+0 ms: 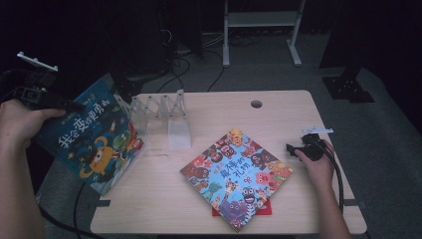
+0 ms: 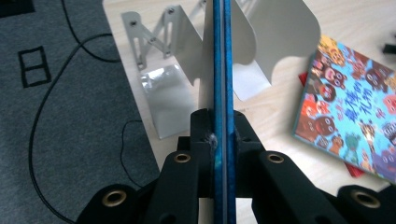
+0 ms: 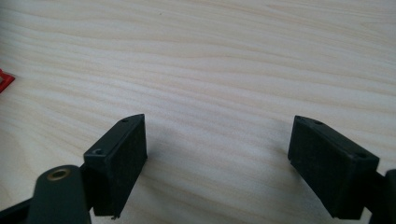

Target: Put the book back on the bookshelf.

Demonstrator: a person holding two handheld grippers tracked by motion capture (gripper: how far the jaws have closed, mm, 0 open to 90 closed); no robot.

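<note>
In the high view, the left gripper (image 1: 74,106) at the frame's left edge clamped a blue picture book (image 1: 92,137), held tilted over the table's (image 1: 209,112) left end. Just right of it stood a clear folding book rack (image 1: 161,117). A second colourful book (image 1: 236,177) lay at centre on a red book (image 1: 266,209). The right gripper (image 1: 292,149) rested at the right, near that stack.

In the left gripper view, the jaws were pressed shut on the blue book's edge (image 2: 222,70), with the rack's plates (image 2: 266,42) directly behind and the colourful book (image 2: 348,112) at right.

In the right gripper view, the jaws stood wide apart, holding nothing, over bare table (image 3: 210,56); a red corner (image 3: 4,80) showed at left.
</note>
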